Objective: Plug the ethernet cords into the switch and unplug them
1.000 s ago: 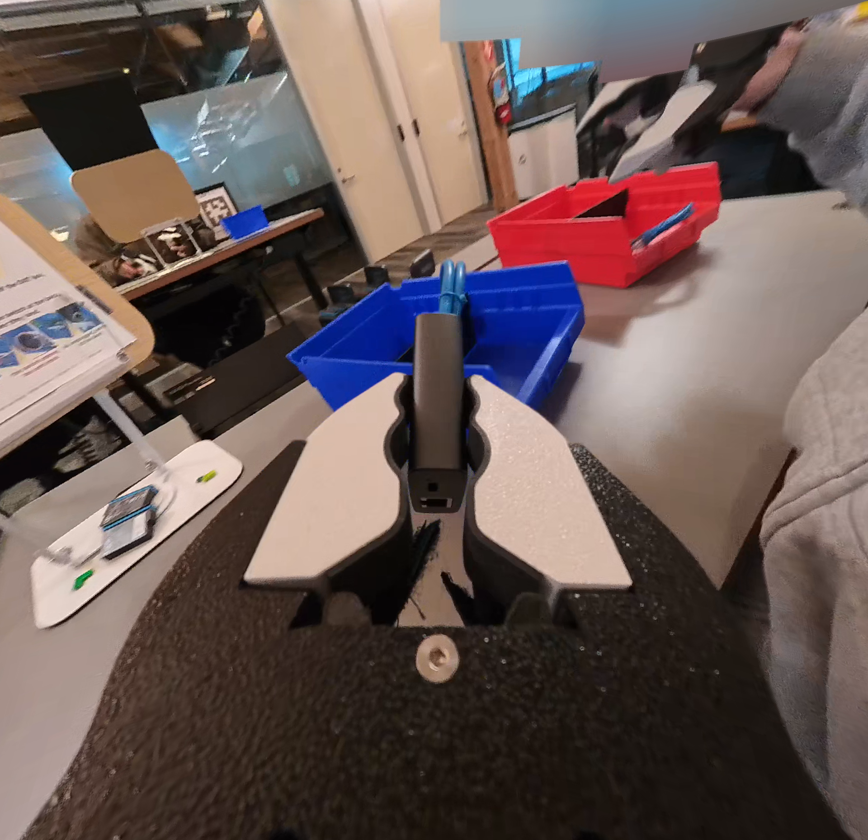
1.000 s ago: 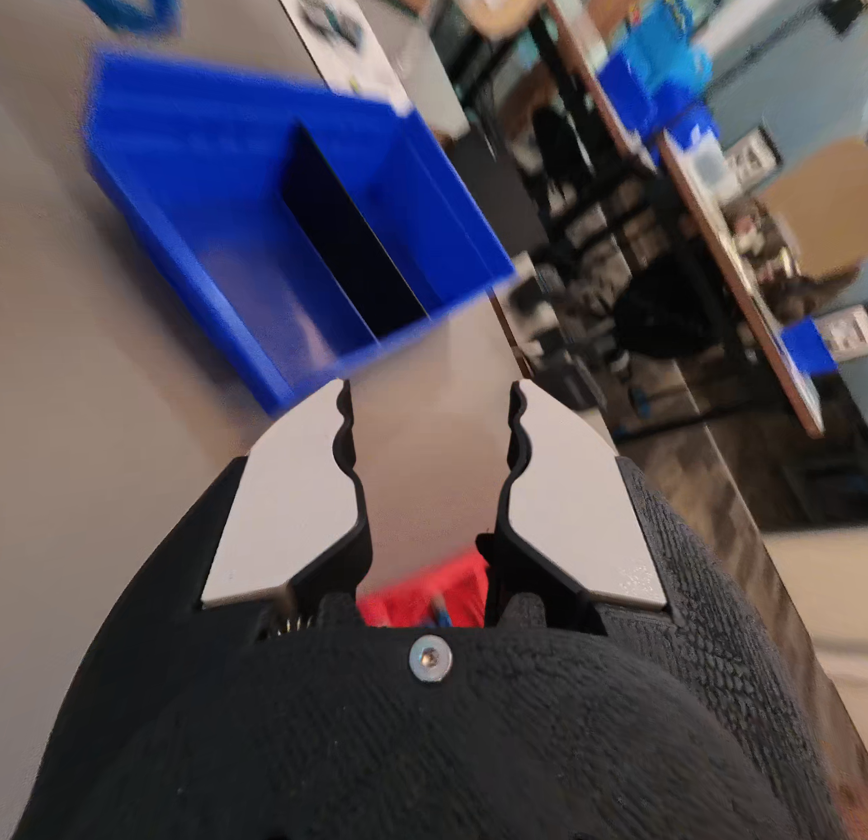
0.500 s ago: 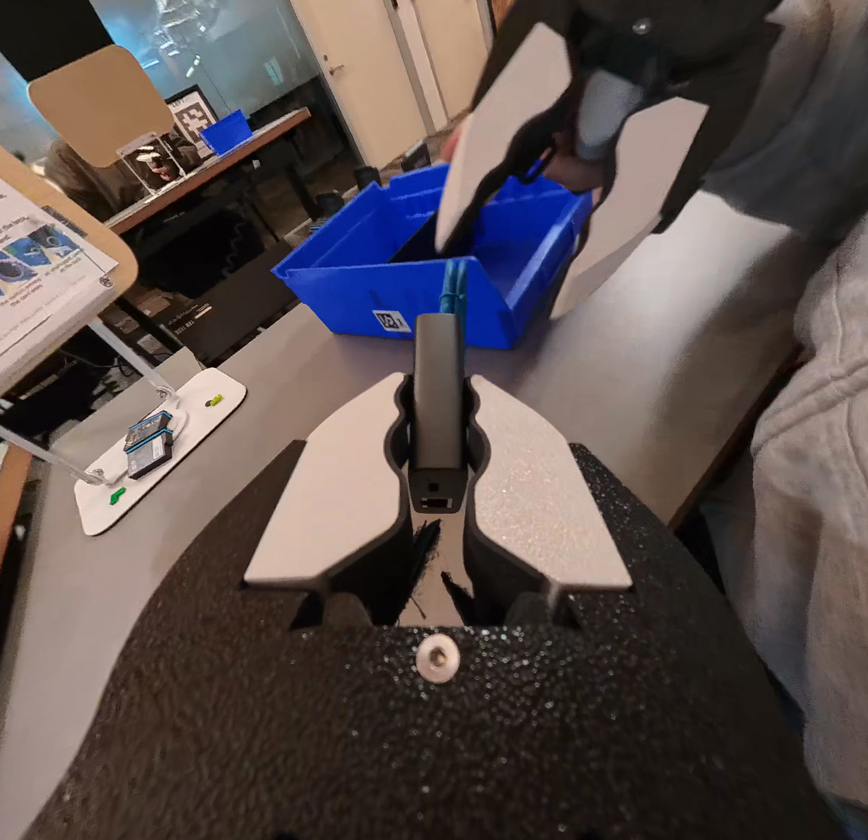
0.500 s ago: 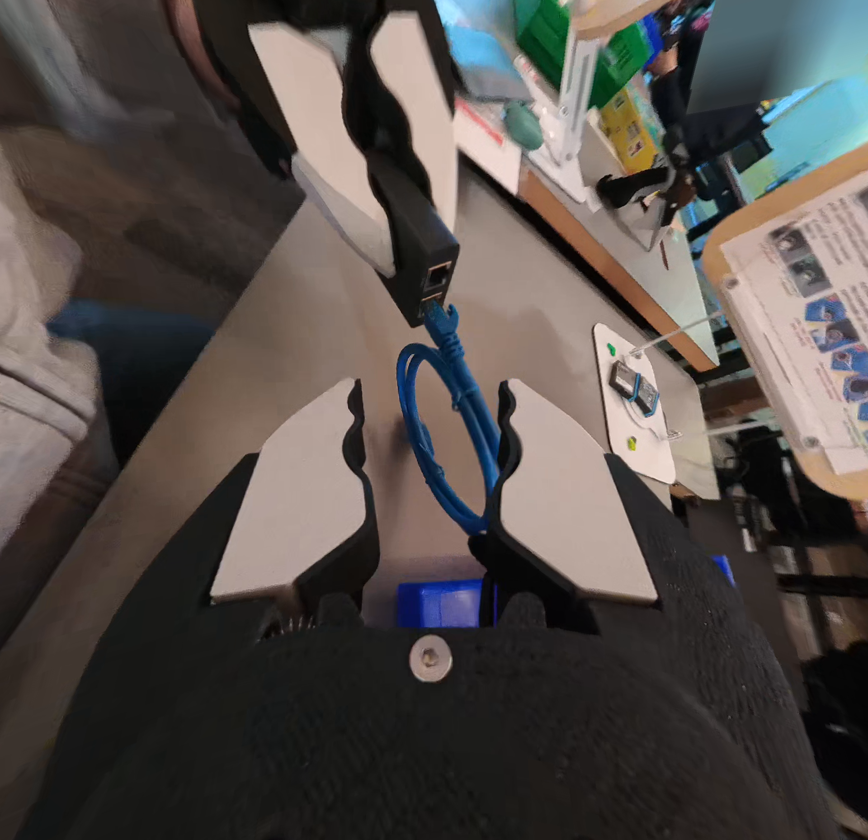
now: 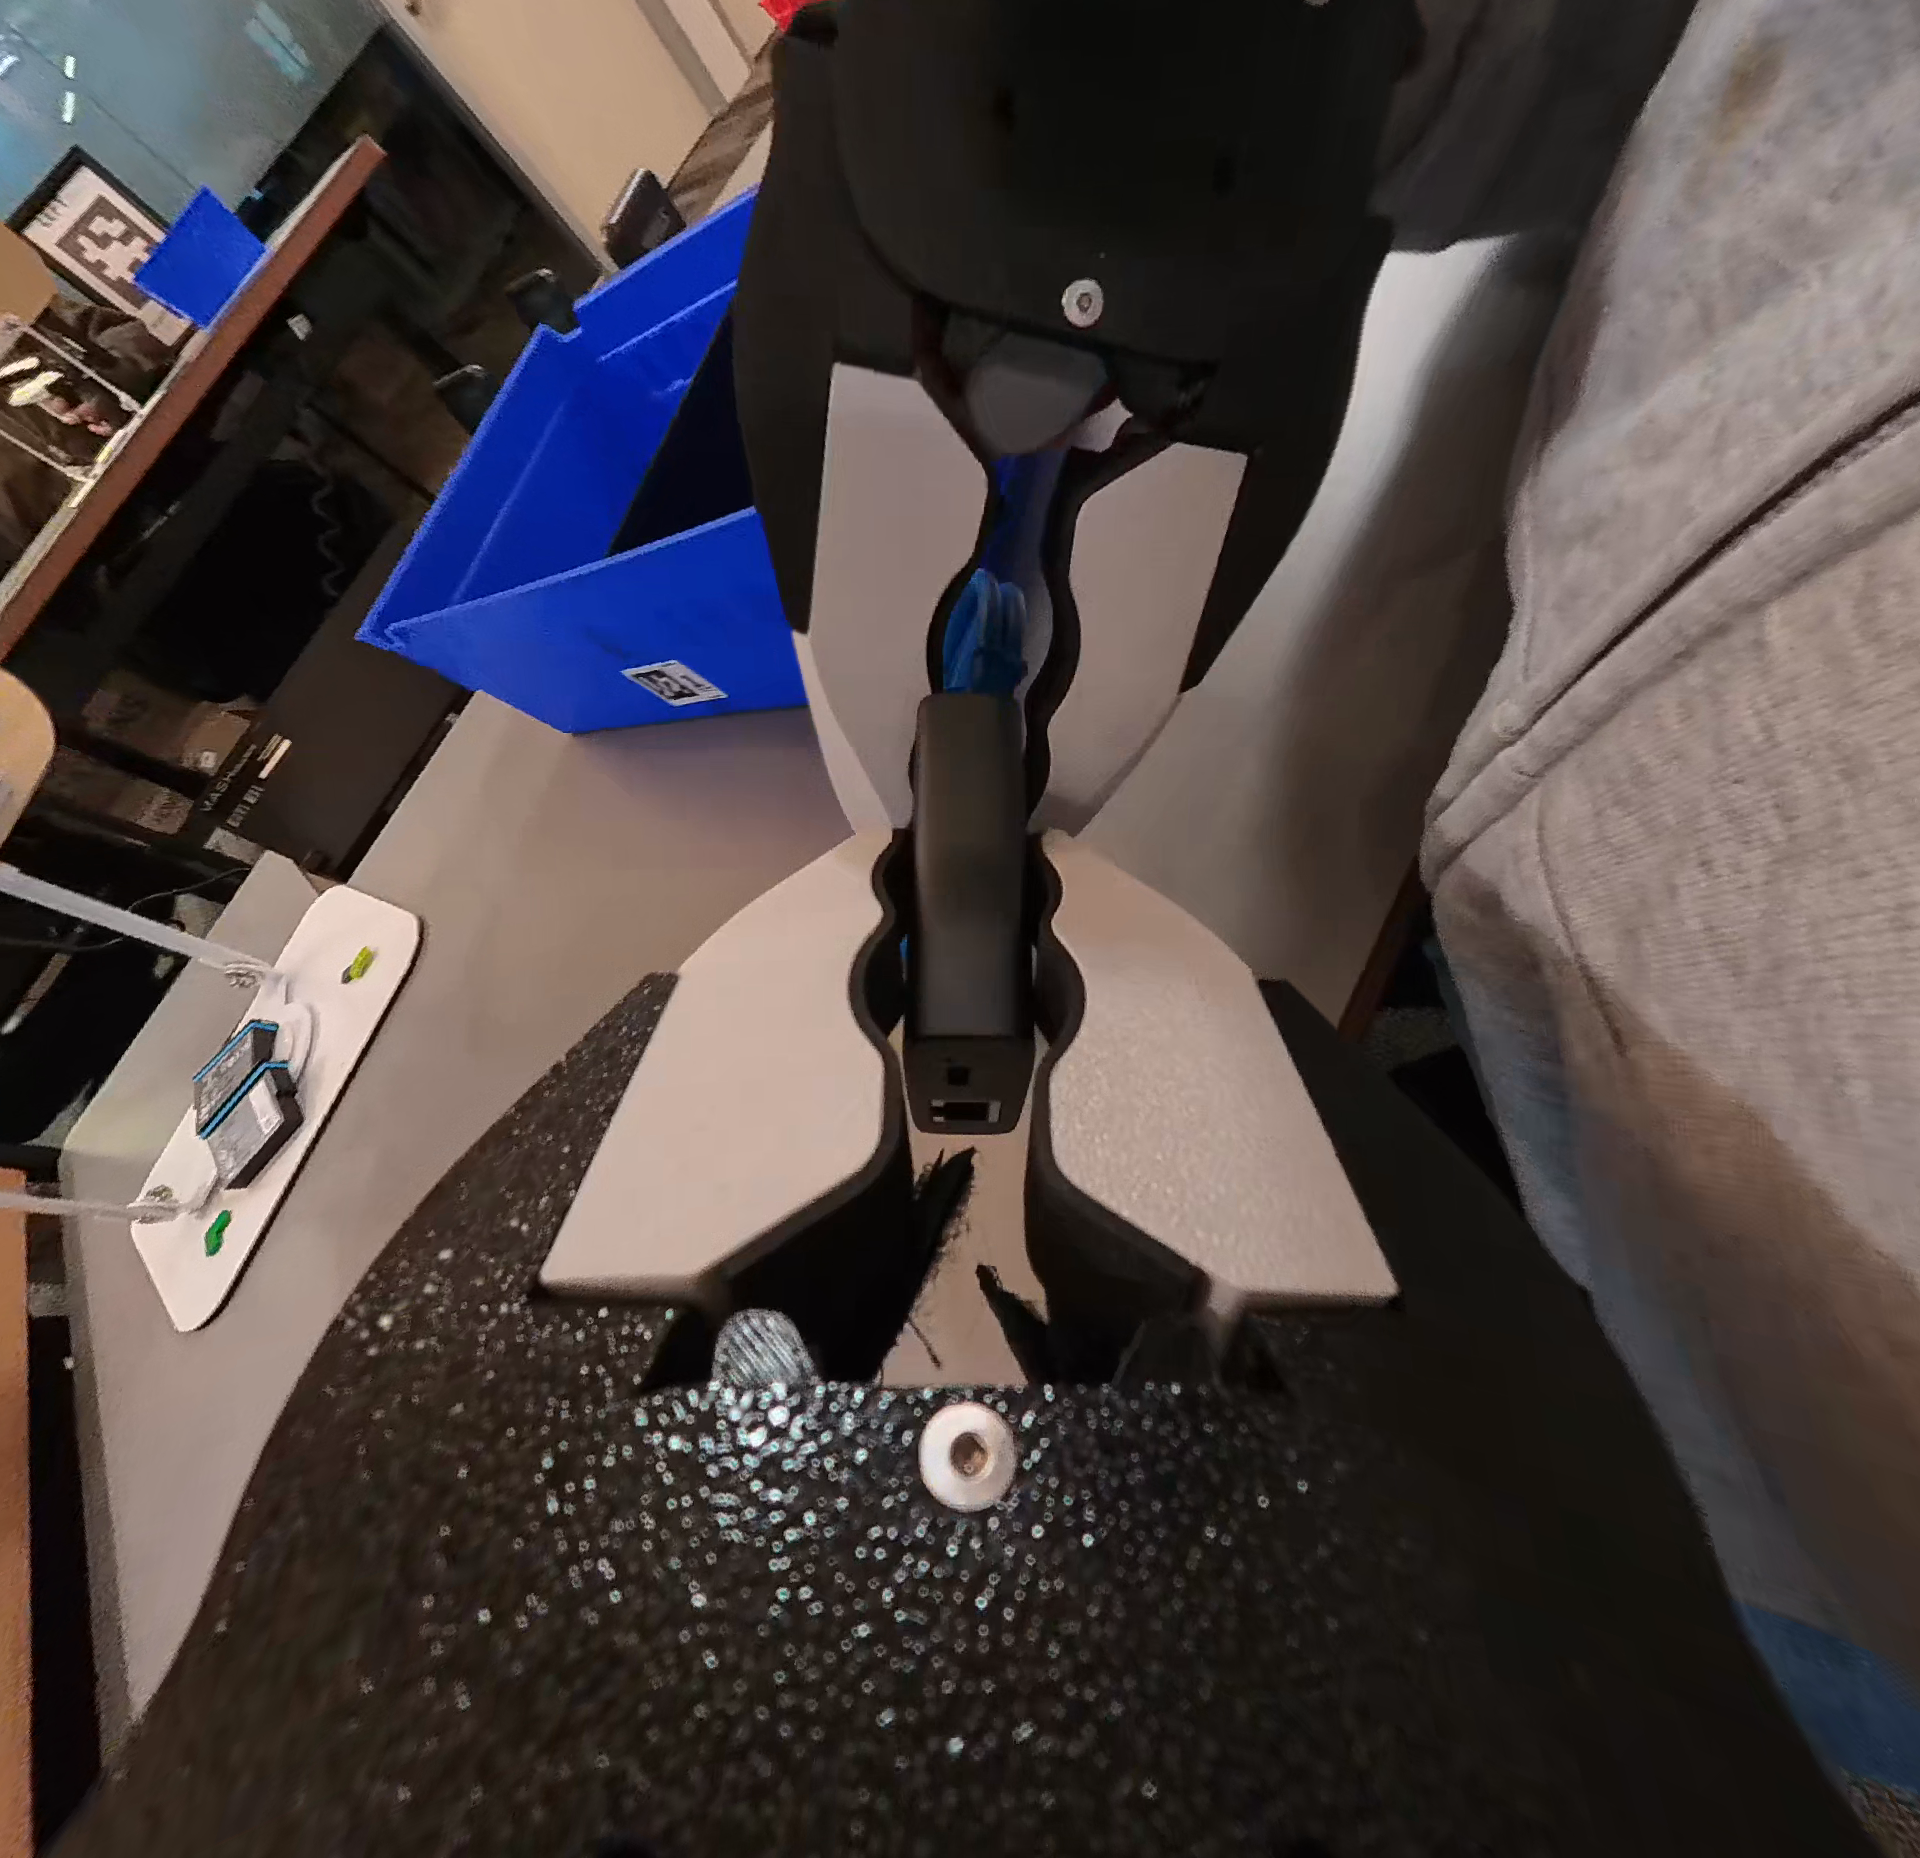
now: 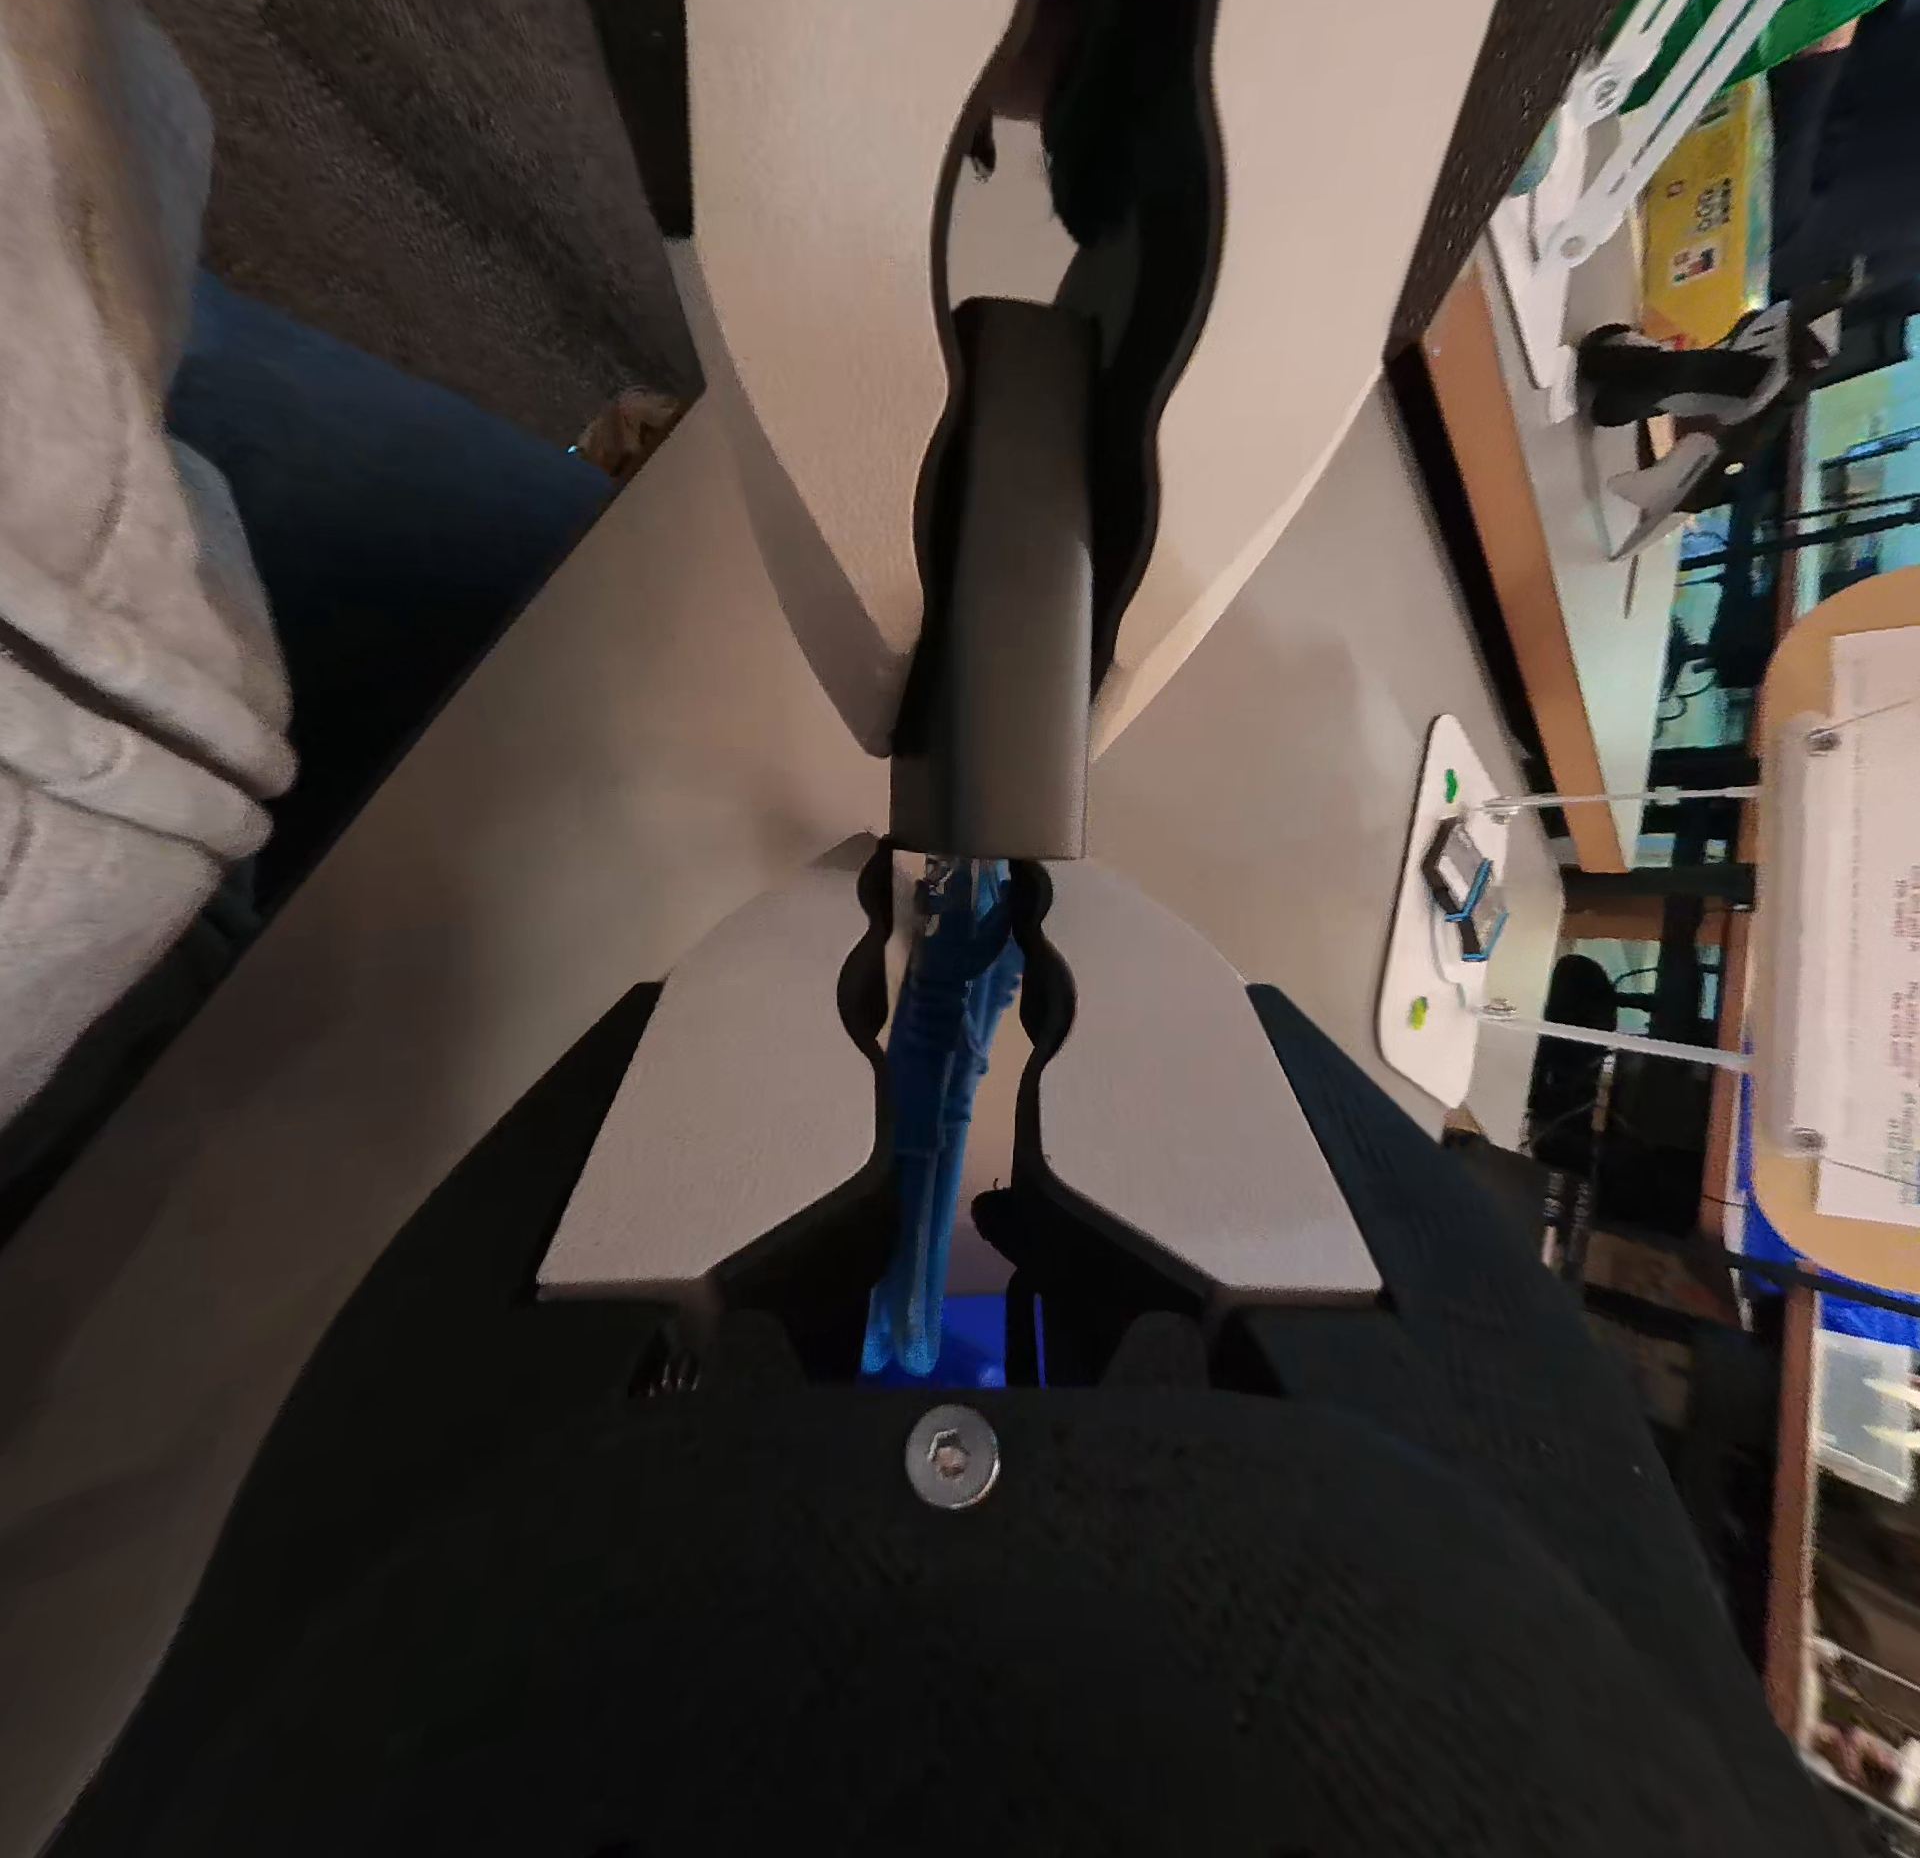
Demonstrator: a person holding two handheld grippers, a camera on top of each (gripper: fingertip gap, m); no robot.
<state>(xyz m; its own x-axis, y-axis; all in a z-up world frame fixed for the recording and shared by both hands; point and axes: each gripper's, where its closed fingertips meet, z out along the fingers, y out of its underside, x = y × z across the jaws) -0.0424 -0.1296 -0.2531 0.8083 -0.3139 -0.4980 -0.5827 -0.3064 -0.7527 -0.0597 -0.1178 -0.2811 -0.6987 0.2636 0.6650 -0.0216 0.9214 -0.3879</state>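
Plainly: blue bin (image 5: pixel 582 603) | white sticker (image 5: pixel 673 682), writing unreadable | table (image 5: pixel 582 852)

The right claw (image 6: pixel 956 935), wide open and apart from the switch (image 6: pixel 992 665) a second ago, now faces the left claw (image 5: pixel 961 935) tip to tip and is closed on the blue cords (image 6: pixel 940 1039) at the switch's end.

Blue bin (image 5: pixel 582 603) on grey table (image 5: pixel 582 852), a small label on its near wall. Nearer the left edge, white rounded board (image 5: pixel 312 1060) carrying a small black-and-blue block (image 5: pixel 244 1102) and green markers. At right, grey sweatshirt (image 5: pixel 1683 769); beyond the table, glass partition (image 5: pixel 135 73) and pale doors (image 5: pixel 582 32).
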